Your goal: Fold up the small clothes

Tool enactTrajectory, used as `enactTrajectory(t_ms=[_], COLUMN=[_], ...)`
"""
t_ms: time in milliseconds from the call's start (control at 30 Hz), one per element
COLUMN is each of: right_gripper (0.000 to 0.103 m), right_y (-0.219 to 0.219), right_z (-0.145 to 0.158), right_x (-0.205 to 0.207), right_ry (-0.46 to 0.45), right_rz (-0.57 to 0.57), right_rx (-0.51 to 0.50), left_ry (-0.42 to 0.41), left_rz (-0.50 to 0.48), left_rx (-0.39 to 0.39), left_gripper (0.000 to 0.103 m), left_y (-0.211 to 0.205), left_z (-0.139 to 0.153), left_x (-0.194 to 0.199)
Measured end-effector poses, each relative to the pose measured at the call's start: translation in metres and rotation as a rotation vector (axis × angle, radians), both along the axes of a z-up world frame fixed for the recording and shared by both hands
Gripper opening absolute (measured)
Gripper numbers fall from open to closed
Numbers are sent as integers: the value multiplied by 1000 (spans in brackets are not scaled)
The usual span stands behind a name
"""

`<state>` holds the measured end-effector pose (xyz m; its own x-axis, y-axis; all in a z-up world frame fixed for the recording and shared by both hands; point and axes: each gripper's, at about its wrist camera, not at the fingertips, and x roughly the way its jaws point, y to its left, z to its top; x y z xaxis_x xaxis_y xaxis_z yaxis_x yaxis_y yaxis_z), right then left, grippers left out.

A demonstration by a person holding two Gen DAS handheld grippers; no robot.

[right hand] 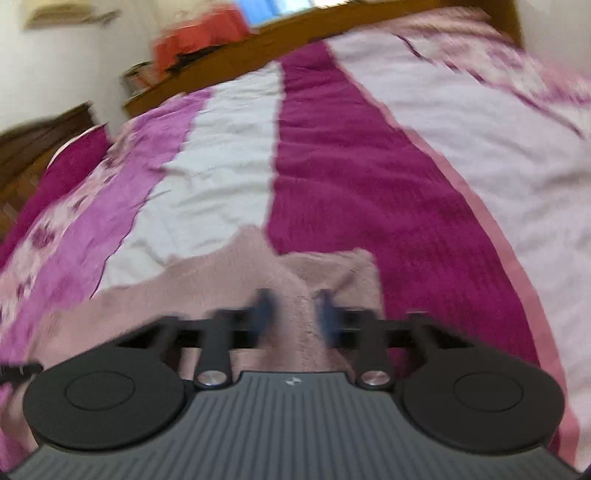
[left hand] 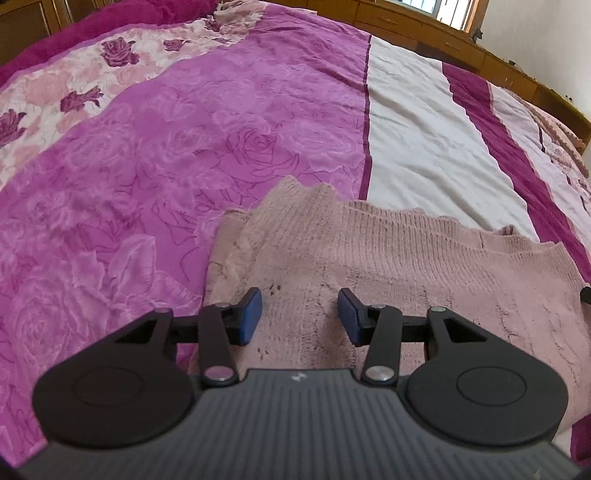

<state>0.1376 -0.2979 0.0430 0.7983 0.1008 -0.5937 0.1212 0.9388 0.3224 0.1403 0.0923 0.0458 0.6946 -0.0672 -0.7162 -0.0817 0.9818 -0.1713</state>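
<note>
A dusty pink knit garment [left hand: 369, 266] lies folded on the bed, its ribbed edge towards the far side. My left gripper [left hand: 301, 315] hovers just over its near left part. The blue pads [left hand: 251, 314] stand open, with only flat knit below the gap. The right wrist view is blurred. There my right gripper [right hand: 295, 314] is down on the garment's right end [right hand: 221, 295]. A raised ridge of pink knit fills the narrow gap between its blue pads [right hand: 264, 310], which look closed in on it.
The bed is covered by a bedspread [left hand: 184, 147] in purple rose print, white and magenta stripes. A wooden headboard with drawers [left hand: 443, 40] runs along the far side. Orange cloth [right hand: 199, 33] sits on the wooden ledge beyond the bed.
</note>
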Motion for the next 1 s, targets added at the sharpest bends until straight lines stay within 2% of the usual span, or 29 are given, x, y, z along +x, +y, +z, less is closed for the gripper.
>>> enactTrajectory(t_ms=[100, 167, 267, 367, 500, 533, 600, 667, 767, 867, 933, 967, 1000], right_gripper=[12, 12, 12, 13, 14, 17, 39, 52, 52, 50, 28, 11, 9], right_y=[21, 38, 64, 85, 93, 89, 81, 75, 70, 70, 73, 74, 75], right_z=[15, 22, 25, 23, 23, 26, 31, 35, 33, 21, 13, 11, 11], right_x=[-13, -19, -26, -28, -35, -35, -32, -26, -12, 3, 5, 2, -2], right_ry=[-90, -113, -103, -54, -64, -79, -101, -120, -102, -37, -21, -38, -60], right_rz=[62, 143, 276, 387, 398, 378, 329, 295, 283, 311, 321, 316, 302], right_rx=[-63, -98, -148, -145, -136, -122, -99, -114, -146, -128, -131, -131, -129], left_ry=[1, 0, -3, -3, -3, -3, -2, -2, -3, -4, -3, -3, -3], left_rz=[-4, -3, -1, -1, -2, -3, -2, -1, 2, 1, -1, -4, -6], left_rx=[-1, -3, -6, -6, -12, -13, -16, -16, -13, -11, -10, -10, -10], left_gripper=[48, 47, 47, 47, 47, 47, 48, 48, 48, 48, 48, 48, 48], left_y=[1, 1, 1, 1, 2, 2, 2, 3, 2, 1, 2, 2, 3], left_z=[-1, -1, -2, -2, -2, -2, -2, -3, -3, -4, -5, -5, -5], left_x=[-1, -1, -2, -2, -3, -3, -3, -3, -3, -2, -2, -2, -2])
